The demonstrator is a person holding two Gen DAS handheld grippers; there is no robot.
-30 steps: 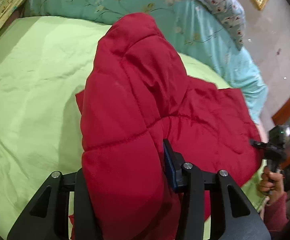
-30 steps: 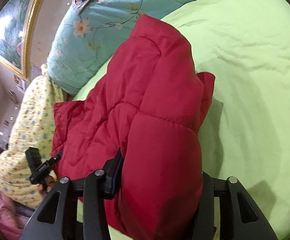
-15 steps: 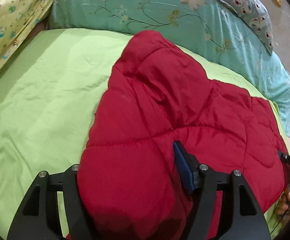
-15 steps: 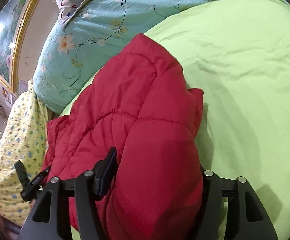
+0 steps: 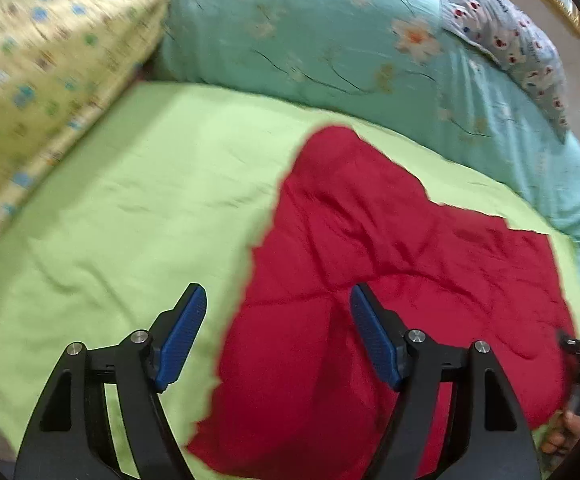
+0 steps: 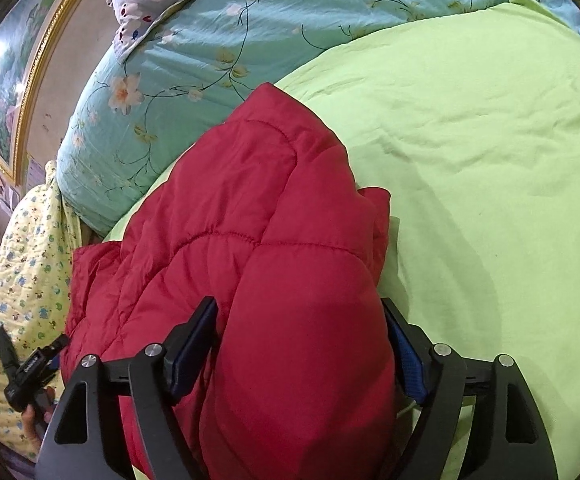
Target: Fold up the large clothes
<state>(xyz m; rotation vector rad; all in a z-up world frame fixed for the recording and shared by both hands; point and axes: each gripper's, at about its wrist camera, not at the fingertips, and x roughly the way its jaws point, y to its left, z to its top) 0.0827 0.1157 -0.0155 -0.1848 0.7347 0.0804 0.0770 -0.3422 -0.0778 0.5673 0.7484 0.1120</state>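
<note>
**One side let go, one side held**

Left wrist view: The red puffy jacket [image 5: 390, 280] lies on the green bed sheet [image 5: 110, 208], toward the right part of the bed. It looks mostly flat here, with one bump near the teal flowered quilt [image 5: 350, 48]. The left gripper [image 5: 278, 332] is wide apart and holds nothing. Its blue pads [image 5: 180, 344] are bare. One finger is over the sheet and the other is over the jacket's edge. The picture is blurry, so I cannot tell if it touches the cloth. I think the fold is laid down on this side.

Right wrist view: The right gripper [image 6: 302, 344] is squeezed on a thick roll of the same jacket [image 6: 258, 208]. The fat red cloth fills the gap between the two fingers. The jacket is bunched up high here, and the green sheet [image 6: 470, 140] is bare beside it. The other gripper shows small at the lower left.

I think the next move is to lay this bunch down flat and let go. The jacket is puffy, so it may spring back up.
</note>
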